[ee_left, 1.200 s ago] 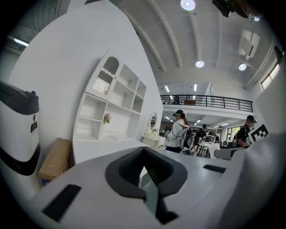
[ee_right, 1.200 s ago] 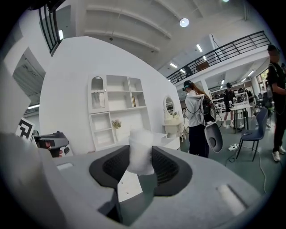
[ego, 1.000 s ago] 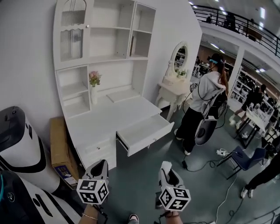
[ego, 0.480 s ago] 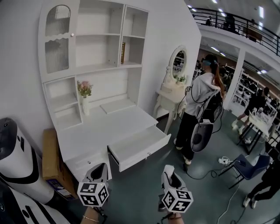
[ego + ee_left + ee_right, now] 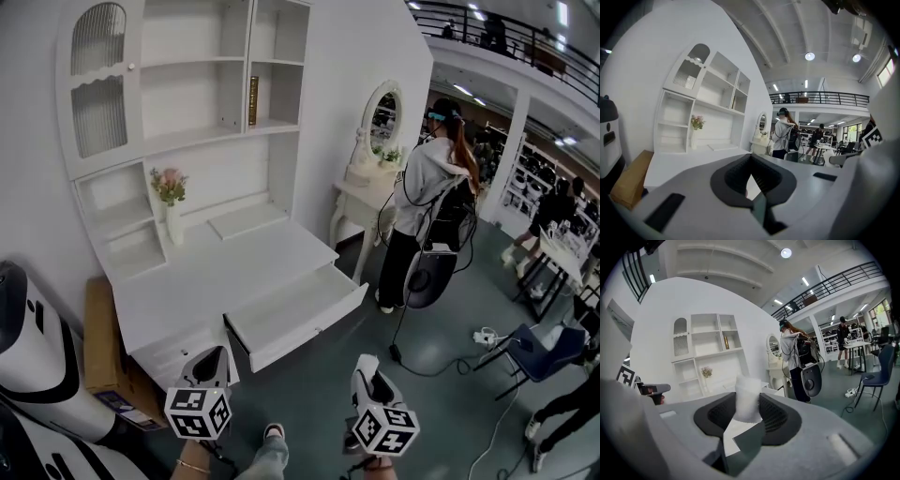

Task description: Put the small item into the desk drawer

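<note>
The white item (image 5: 748, 398) sits pinched between the pads of the right gripper (image 5: 367, 368), held over the floor in front of the open drawer (image 5: 292, 311), while the left gripper (image 5: 751, 158) alongside has its jaws pressed together, empty.

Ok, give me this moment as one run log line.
right tongs: shut on small white item | left tongs: shut, empty | drawer: open, item not yet in | position: short of the desk
</note>
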A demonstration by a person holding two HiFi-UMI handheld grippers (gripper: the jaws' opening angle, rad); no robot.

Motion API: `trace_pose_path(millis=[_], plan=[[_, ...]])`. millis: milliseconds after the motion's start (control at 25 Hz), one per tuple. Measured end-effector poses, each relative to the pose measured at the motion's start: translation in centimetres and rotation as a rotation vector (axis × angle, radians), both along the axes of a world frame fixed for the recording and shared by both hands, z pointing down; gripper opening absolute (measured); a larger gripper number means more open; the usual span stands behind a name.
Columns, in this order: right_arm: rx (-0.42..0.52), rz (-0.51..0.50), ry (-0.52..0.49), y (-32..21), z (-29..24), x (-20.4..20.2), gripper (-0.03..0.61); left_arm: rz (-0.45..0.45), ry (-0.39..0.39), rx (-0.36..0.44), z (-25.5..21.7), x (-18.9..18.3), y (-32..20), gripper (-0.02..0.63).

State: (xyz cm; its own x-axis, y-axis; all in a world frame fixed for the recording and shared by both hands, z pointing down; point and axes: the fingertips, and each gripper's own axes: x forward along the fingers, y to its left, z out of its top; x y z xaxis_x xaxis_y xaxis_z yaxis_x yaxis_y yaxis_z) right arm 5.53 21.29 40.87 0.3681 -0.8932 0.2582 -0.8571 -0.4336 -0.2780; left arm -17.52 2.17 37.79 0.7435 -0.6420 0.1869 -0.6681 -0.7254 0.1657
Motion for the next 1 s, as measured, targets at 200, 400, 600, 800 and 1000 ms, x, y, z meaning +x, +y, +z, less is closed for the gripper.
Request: trace_pose_path(millis=[200, 400, 600, 800, 1000], plan=[[-0.003, 0.022, -0.007, -2.6, 0.7, 2.9, 0.16, 0.017, 0.01, -0.005, 0.7, 3.2, -3.2, -0.006], [0.009, 0.002, 0.007, -6.7, 0.1, 6.2, 0.16, 0.028, 0.027, 0.007, -0.1, 7.5, -6.9, -0.006], [0.016, -0.007, 0.026, -12.1, -1.1, 10.4, 0.16, 0.041, 0.036, 0.015, -0.9, 12.1, -11.9, -0.006], [0.02, -0.005, 0.036, -18.0, -1.9, 14.3, 0.16, 0.046, 0.039, 0.01, -1.2, 15.9, -17.7, -0.006], [0.015, -0.021, 0.04, -23.9, -2.1, 17.2, 0.16, 0.044, 0.033, -0.006, -0.6, 19.1, -23.1, -0.006]])
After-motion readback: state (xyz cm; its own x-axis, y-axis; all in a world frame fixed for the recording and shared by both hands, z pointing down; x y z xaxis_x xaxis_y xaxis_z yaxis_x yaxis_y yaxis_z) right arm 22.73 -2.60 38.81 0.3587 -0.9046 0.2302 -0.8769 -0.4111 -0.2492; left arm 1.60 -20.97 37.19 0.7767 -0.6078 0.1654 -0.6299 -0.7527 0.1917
